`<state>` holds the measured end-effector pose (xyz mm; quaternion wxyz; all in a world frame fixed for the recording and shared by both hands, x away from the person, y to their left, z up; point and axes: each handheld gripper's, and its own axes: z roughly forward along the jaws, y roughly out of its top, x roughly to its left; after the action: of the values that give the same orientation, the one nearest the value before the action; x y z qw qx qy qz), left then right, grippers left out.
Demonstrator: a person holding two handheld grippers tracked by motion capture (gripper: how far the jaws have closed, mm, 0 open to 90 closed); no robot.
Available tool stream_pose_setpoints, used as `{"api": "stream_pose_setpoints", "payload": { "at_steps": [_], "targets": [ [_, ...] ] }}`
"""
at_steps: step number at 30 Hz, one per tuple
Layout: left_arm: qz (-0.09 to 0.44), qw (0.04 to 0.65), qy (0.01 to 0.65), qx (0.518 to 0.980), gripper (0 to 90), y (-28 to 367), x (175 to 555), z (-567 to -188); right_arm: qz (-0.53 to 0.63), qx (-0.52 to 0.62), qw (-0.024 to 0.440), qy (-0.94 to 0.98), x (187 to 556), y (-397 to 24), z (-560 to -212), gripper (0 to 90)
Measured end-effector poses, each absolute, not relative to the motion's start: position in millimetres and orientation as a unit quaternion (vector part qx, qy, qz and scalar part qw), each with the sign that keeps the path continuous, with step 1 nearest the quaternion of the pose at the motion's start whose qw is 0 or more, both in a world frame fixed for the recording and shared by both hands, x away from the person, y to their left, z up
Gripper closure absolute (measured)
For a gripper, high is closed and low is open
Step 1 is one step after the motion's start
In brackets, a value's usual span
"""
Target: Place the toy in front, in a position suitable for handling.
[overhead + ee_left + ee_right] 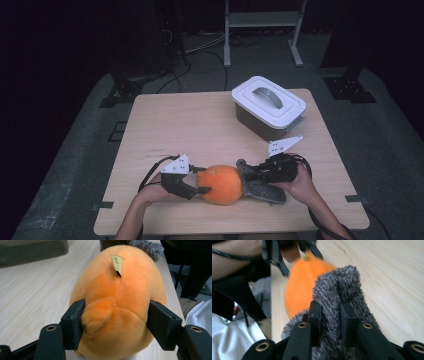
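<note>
The left gripper (201,189) is clamped on the orange plush toy (220,184); in the left gripper view its two black jaws press into the rounded orange end from either side, denting the fabric, and a small tan label (117,264) sticks up from the toy's seam just beyond the jaws; the toy rests on the table (200,125) straight ahead of this gripper, its bulk reaching away from the jaws toward the grey part.

The right gripper (250,175) is pinched tight on the toy's grey fuzzy part (262,190); in the right gripper view the jaws stand close together with a fold of grey fur (342,290) squeezed between them, rising past the tips; the orange body (299,292) lies just beyond that fur, blurred, and the other gripper (287,255) shows farther off at its far end.

The two grippers face each other along the toy, one at each end, near the table's front edge; the hands (300,182) hold them from behind.

A white lidded box (268,106) with a grey handle stands well apart from the right gripper, farther back on the table.
</note>
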<state>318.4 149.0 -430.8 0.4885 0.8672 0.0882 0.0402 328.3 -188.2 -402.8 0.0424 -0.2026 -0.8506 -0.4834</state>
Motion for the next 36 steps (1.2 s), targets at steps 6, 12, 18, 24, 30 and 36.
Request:
{"api": "stream_pose_setpoints", "payload": {
  "at_steps": [6,12,18,24,30,36],
  "targets": [
    [0.029,0.492,0.080,0.867,26.6,146,315,-429,-0.450,-0.190,0.056,-0.871,327,-179,-412,72.0],
    [0.063,0.489,0.078,0.866,36.1,137,312,-424,-0.480,-0.184,0.038,-0.857,323,-182,-397,73.5],
    [0.097,0.492,0.070,0.863,42.5,135,309,-419,-0.465,-0.175,0.041,-0.867,321,-175,-400,73.4],
    [0.097,0.501,0.086,0.856,43.1,138,311,-416,-0.464,-0.193,0.038,-0.864,326,-185,-402,75.1],
    [0.098,0.502,0.078,0.856,43.1,134,309,-415,-0.483,-0.177,0.033,-0.857,322,-177,-392,75.0],
    [0.079,0.503,0.095,0.855,24.3,133,312,-417,-0.465,-0.186,0.056,-0.864,326,-178,-407,75.0]
  ]
}}
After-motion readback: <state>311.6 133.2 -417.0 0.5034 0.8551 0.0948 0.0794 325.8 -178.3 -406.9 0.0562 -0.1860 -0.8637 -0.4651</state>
